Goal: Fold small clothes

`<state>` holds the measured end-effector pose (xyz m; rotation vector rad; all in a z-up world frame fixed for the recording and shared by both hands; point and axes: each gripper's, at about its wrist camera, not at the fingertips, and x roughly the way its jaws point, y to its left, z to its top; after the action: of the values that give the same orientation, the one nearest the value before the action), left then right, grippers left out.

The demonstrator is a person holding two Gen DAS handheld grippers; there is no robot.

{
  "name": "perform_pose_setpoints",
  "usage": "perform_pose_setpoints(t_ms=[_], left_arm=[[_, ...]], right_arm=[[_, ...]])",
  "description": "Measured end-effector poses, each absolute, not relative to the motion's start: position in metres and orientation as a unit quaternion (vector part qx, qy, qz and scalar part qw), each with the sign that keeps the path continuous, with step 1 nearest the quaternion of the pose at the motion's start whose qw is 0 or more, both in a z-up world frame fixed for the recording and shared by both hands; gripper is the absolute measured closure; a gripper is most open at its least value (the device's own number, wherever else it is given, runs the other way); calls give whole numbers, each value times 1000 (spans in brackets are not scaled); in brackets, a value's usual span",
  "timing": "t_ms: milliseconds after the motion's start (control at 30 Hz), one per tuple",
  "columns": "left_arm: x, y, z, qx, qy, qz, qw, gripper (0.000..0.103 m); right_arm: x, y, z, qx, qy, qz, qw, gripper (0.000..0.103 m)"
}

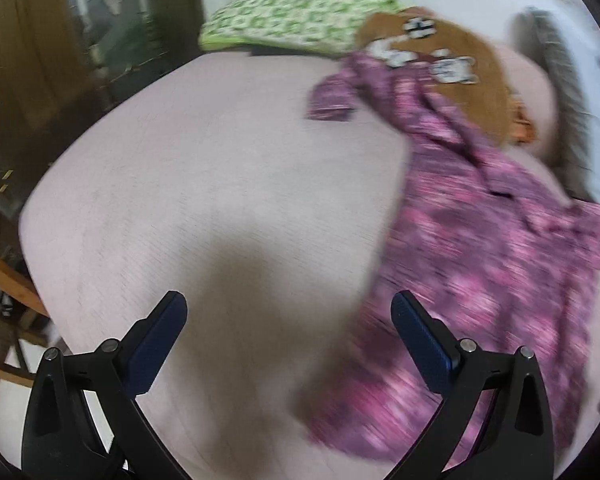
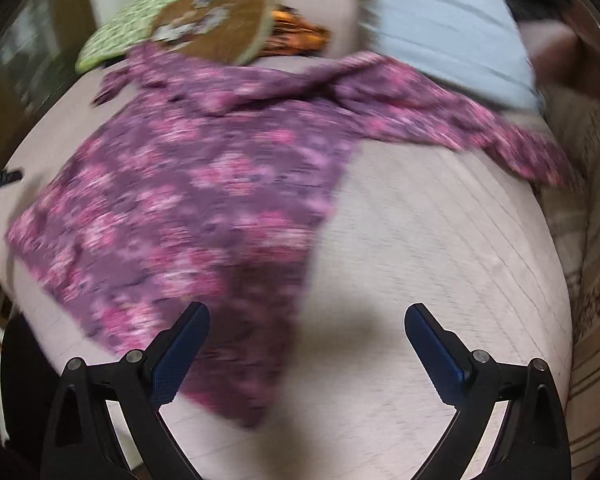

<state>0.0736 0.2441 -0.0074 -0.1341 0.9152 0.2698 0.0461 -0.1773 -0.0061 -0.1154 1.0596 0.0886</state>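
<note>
A small purple and pink floral garment (image 1: 496, 264) lies spread on a pale pink bed sheet (image 1: 204, 184), its sleeves out to the sides. My left gripper (image 1: 288, 308) is open and empty, above bare sheet just left of the garment's hem. In the right wrist view the garment (image 2: 188, 200) fills the left and middle. My right gripper (image 2: 306, 320) is open and empty, with its left finger over the garment's lower corner and its right finger over bare sheet (image 2: 440, 240). Both views are motion-blurred.
A brown garment with white cartoon prints (image 1: 452, 56) and a green patterned pillow (image 1: 296, 12) lie at the bed's far end. An orange cloth (image 2: 300, 36) lies beside them. A light blue cloth (image 2: 440, 28) and a beige striped blanket (image 2: 596, 320) lie right. Wooden furniture (image 1: 28, 80) stands left.
</note>
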Motion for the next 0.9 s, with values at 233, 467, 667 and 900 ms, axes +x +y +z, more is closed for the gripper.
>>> perform_pose_setpoints(t_ms=[233, 467, 667, 900], left_arm=[[26, 172, 7, -9, 417, 66, 906, 0], [1, 130, 7, 25, 403, 37, 914, 0], [-16, 98, 8, 63, 387, 37, 919, 0], [-24, 81, 13, 93, 387, 7, 917, 0]], right_arm=[[18, -125, 4, -93, 448, 37, 888, 4], [-7, -124, 15, -73, 420, 21, 904, 4], [-20, -130, 14, -52, 427, 8, 903, 4], [-32, -134, 23, -53, 411, -13, 910, 4]])
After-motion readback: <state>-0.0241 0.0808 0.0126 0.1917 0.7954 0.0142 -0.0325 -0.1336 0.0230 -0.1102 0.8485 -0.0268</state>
